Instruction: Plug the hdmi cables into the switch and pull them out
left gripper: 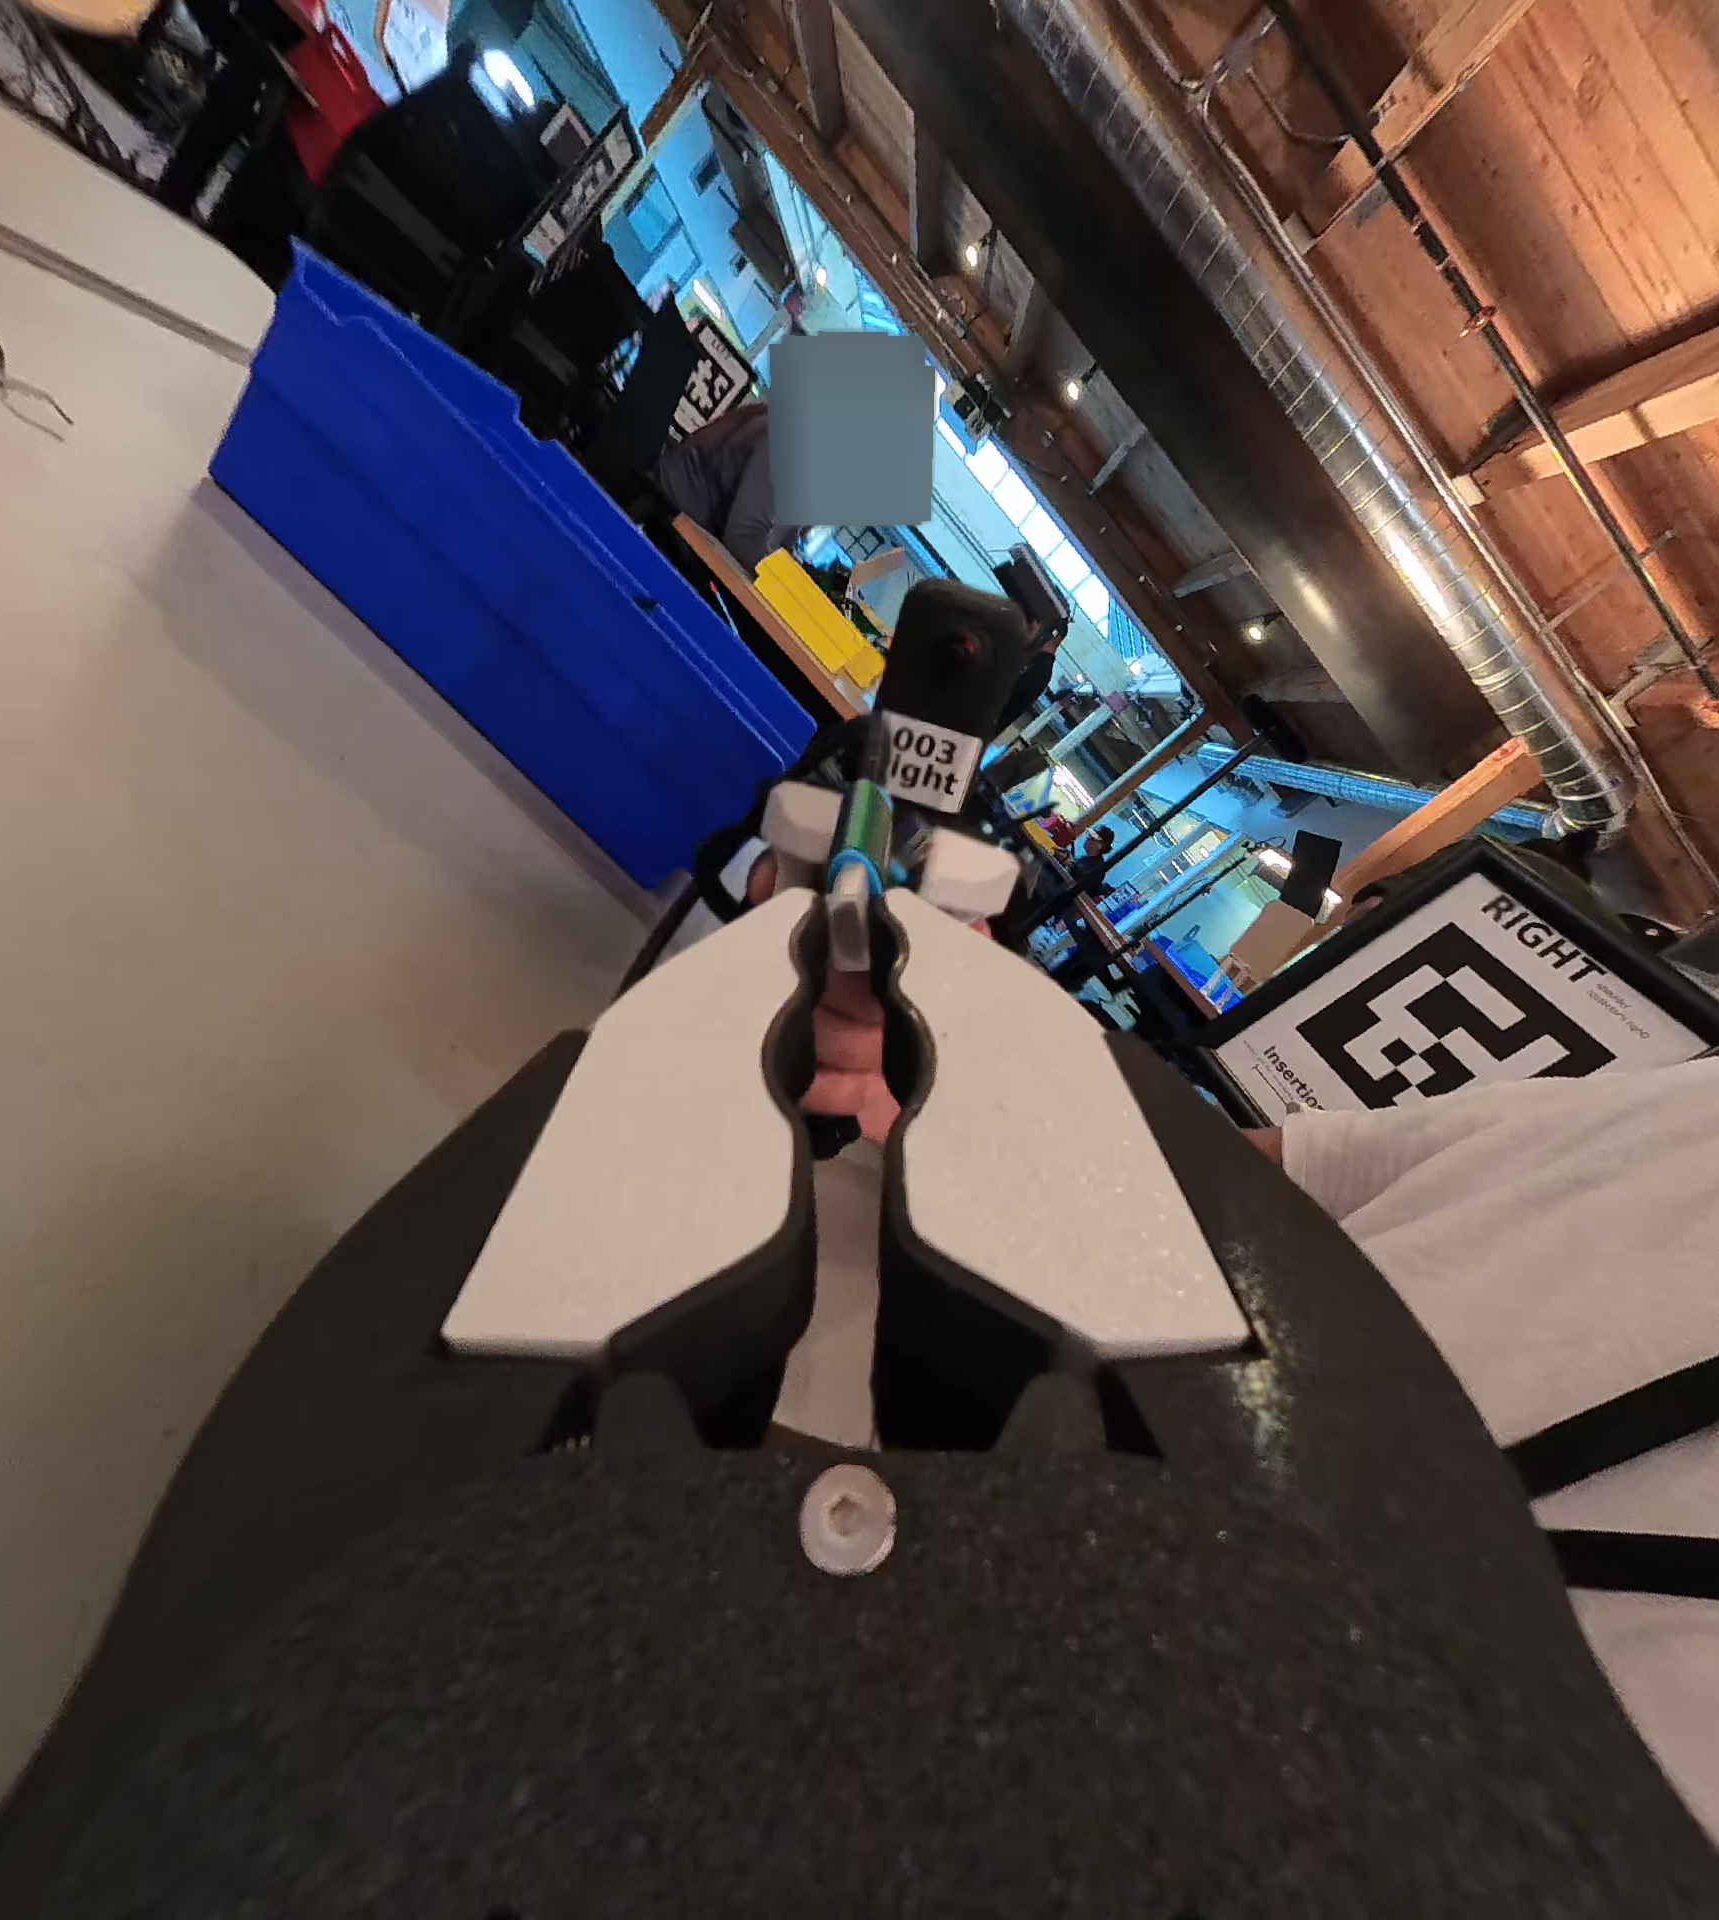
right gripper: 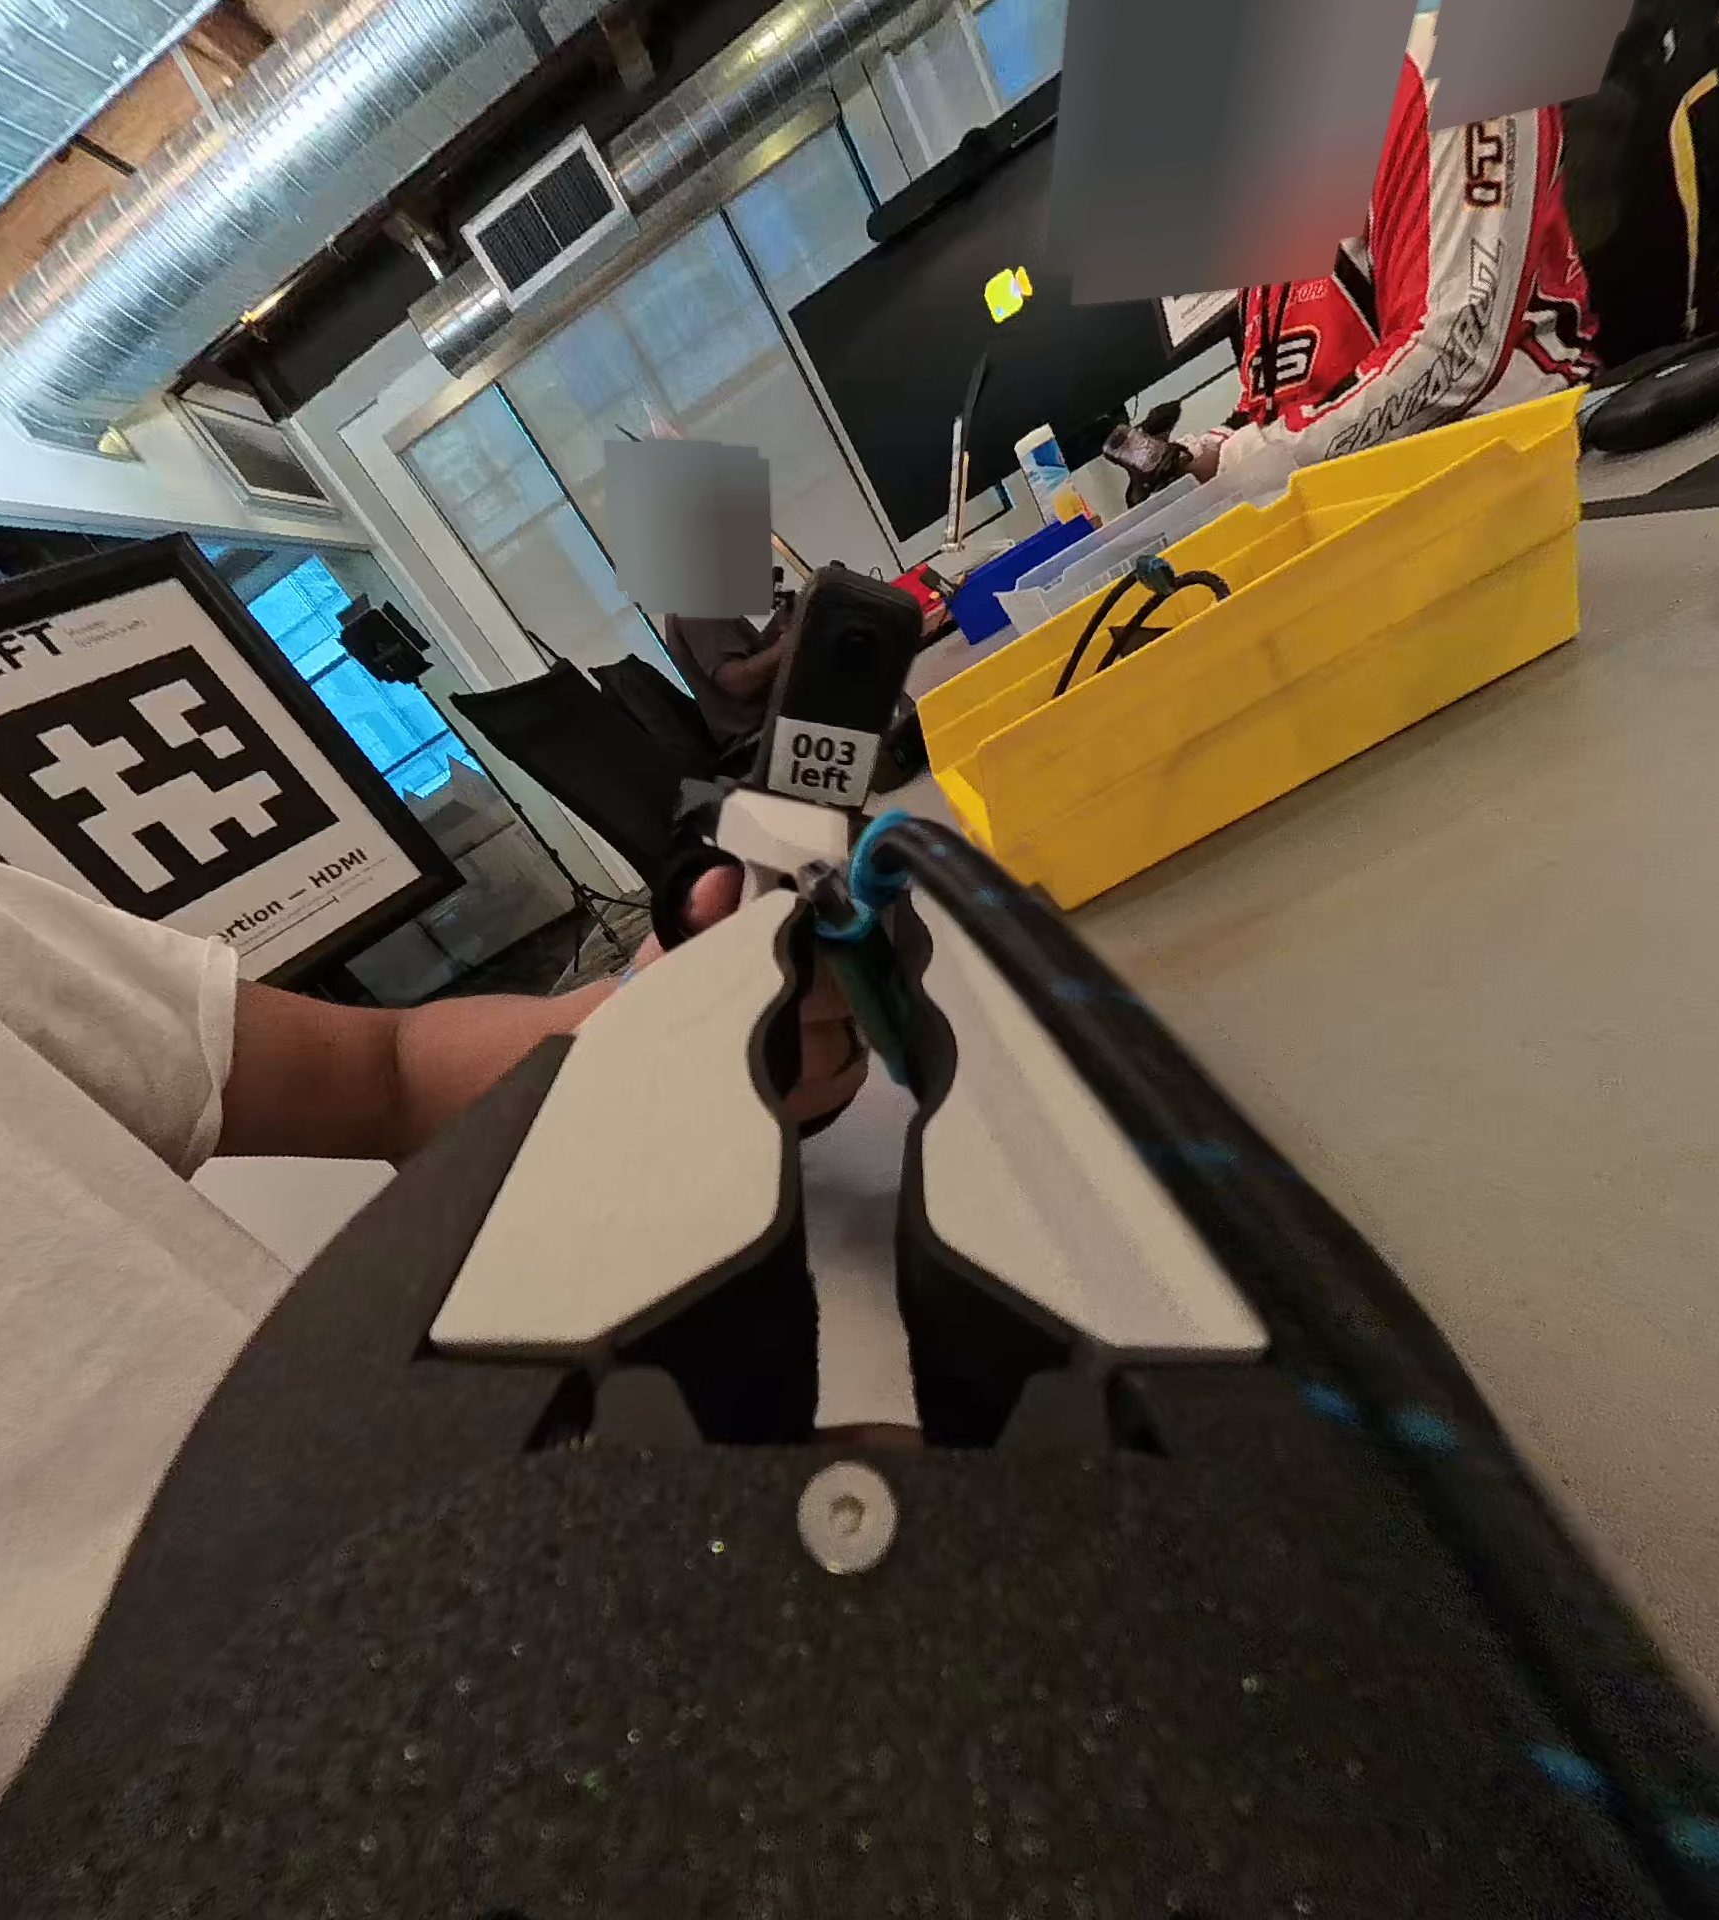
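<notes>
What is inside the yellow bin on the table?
A black cable loops up out of the yellow bin. The bin's wall hides its floor and anything else inside.

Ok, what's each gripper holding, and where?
The right gripper grips the cable's green plug by its body; the left gripper pinches a small white piece at its tips.

The grey table point(right gripper: 1457, 935) lies bare on the near right, with open passage there. The yellow bin point(right gripper: 1281, 665) blocks the far right; the blue bin point(left gripper: 481, 561) walls the far left; framed marker boards point(right gripper: 128, 748) hem the sides.
</notes>
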A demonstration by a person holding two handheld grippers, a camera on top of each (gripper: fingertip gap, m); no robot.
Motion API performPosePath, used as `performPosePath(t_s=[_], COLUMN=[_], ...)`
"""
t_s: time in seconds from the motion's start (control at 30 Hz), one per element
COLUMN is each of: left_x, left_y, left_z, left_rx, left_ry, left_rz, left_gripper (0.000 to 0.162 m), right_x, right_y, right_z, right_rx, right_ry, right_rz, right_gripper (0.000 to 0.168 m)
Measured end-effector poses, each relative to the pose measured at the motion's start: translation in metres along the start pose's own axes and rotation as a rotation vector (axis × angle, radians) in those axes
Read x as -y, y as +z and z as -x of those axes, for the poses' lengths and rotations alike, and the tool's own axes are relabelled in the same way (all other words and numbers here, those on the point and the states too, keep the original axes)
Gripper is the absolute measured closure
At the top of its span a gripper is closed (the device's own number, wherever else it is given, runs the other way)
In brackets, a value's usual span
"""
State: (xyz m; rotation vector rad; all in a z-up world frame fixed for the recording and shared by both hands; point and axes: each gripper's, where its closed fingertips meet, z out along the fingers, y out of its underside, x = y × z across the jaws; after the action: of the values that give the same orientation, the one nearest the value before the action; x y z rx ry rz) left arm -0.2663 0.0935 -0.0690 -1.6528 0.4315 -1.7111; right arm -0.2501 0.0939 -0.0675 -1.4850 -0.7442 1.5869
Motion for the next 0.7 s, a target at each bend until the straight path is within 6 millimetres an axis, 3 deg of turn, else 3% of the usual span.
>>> performPosePath(t_s=[0.23, 0.37, 0.43, 0.6, 0.7], left_x=[0.011, -0.010, -0.024, -0.052, -0.060], left_y=[-0.015, -0.018, -0.014, -0.001, 0.002], left_z=[-0.012, -0.002, 0.000, -0.010, -0.008], left_rx=[0.122, 0.321, 0.359, 0.270, 0.277], left_ry=[0.388, 0.796, 0.943, 1.080, 1.135], left_rz=[0.065, 0.302, 0.389, 0.464, 0.496], left_gripper=[0.156, 0.155, 0.155, 0.155, 0.155], right_x=[-0.025, -0.006, -0.004, -0.044, -0.059], right_y=[-0.009, -0.019, -0.020, -0.011, -0.009], right_z=[-0.002, 0.022, 0.024, 0.010, 0.009], right_rx=[-0.125, -0.133, -0.160, -0.128, -0.104], right_ry=[-0.190, -0.510, -0.603, -0.611, -0.710], right_rz=[0.202, 0.227, 0.259, 0.423, 0.504], right_gripper=[0.145, 0.139, 0.134, 0.134, 0.152])
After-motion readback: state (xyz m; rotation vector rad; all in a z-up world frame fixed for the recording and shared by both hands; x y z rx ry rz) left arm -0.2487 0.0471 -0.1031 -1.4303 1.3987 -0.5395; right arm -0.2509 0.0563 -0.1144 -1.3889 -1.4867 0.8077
